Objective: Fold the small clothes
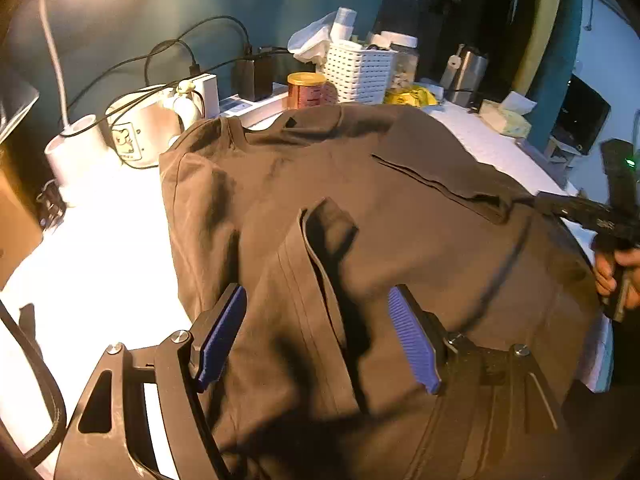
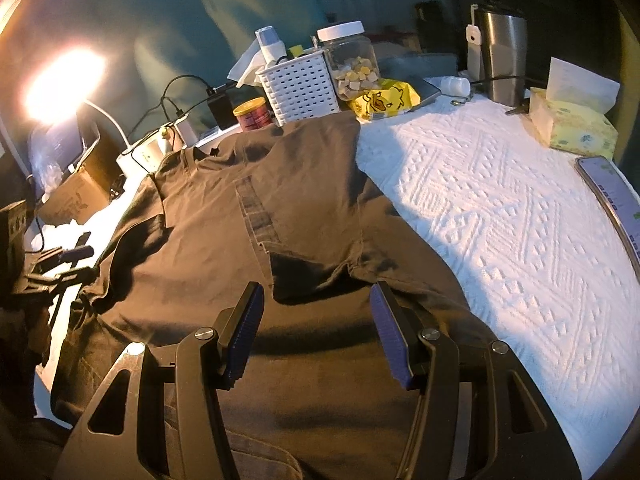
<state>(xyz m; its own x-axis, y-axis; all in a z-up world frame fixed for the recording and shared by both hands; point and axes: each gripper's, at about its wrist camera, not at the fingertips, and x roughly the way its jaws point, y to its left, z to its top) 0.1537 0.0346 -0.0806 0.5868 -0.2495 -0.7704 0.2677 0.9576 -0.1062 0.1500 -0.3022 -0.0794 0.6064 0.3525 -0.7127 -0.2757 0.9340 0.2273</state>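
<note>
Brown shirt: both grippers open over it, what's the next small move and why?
Probably lower the left gripper and close on the raised fold under it. The brown shirt lies spread and wrinkled on the white cloth, and the right gripper also holds nothing.

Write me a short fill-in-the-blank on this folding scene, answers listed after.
1. The brown garment lies on a textured cloth coloured ____.
2. Both the left tool and the right tool have their jaws ____.
3. The white basket stands beside a clear jar with a ____ lid.
4. The tissue box sits on the ____ side of the right wrist view.

Answers: white; open; white; right
</note>
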